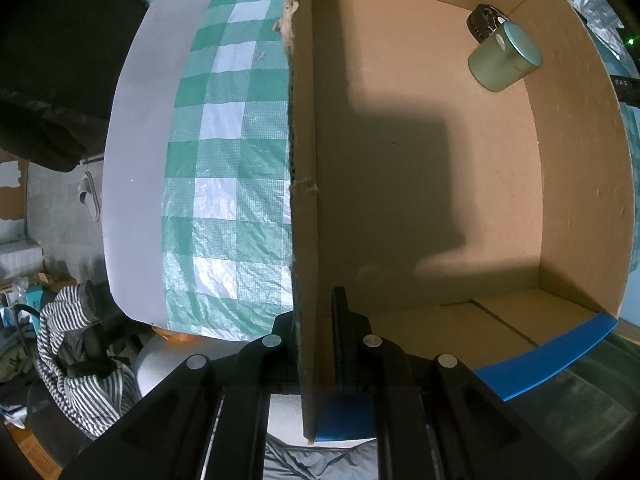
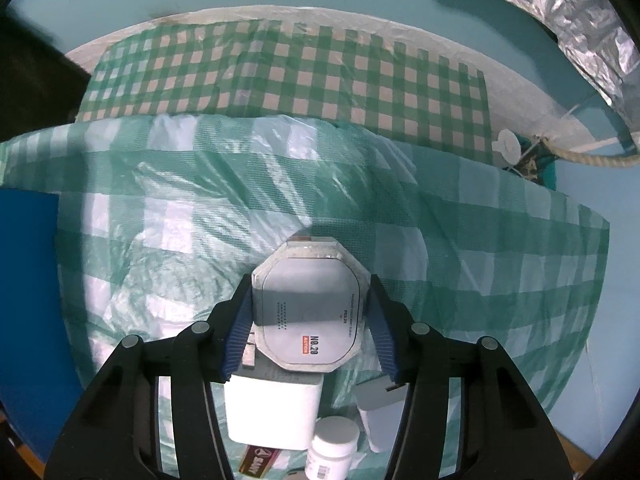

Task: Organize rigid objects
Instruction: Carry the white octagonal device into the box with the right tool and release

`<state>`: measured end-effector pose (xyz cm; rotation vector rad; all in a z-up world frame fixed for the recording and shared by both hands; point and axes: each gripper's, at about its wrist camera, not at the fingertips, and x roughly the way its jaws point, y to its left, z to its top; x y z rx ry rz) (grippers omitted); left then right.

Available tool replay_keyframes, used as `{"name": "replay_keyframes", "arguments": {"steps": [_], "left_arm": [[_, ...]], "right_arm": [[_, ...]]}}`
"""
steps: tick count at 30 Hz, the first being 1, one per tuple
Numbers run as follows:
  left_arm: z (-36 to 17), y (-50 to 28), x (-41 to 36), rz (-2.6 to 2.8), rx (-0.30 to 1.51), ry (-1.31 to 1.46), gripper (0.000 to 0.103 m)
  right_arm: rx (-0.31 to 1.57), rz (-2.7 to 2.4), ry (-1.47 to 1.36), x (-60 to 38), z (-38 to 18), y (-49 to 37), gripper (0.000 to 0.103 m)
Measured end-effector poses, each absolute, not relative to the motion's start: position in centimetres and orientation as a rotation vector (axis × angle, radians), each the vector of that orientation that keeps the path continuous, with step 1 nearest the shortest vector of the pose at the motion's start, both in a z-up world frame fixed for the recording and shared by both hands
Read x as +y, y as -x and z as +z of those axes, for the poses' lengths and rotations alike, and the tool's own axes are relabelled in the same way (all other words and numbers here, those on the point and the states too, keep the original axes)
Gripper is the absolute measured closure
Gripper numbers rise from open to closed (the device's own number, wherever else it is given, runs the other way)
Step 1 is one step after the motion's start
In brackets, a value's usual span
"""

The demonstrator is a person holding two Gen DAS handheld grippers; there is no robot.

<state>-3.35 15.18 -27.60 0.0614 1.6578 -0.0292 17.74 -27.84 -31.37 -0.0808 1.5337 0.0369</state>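
Note:
My left gripper (image 1: 318,316) is shut on the side wall (image 1: 304,200) of an open cardboard box with blue tape on its rim. Inside the box, at the far right corner, lie a pale green cylindrical tin (image 1: 504,58) and a dark round object (image 1: 484,22) behind it. In the right wrist view, my right gripper (image 2: 308,320) is shut on a grey octagonal box (image 2: 310,308) labelled "NO.28" and holds it above the checkered cloth (image 2: 200,208).
Under the right gripper lie a white cube-shaped box (image 2: 274,410), a white pill bottle (image 2: 332,448), a grey-white box (image 2: 380,412) and a brown packet (image 2: 256,462). A blue surface (image 2: 28,300) stands at the left. The table edge (image 1: 136,160) is left of the box.

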Motion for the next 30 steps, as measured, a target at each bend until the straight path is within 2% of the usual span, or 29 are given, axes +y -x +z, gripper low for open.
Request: {"name": "replay_keyframes", "arguments": {"steps": [19, 30], "left_arm": [[-27.5, 3.2, 15.3, -0.031, 1.661, -0.064, 0.093], [-27.3, 3.3, 14.8, -0.038, 1.652, -0.071, 0.093]], "right_arm": [[1.441, 0.234, 0.201, -22.7, -27.1, -15.2, 0.050], [1.406, 0.338, 0.199, -18.9, -22.6, -13.7, 0.050]]}}
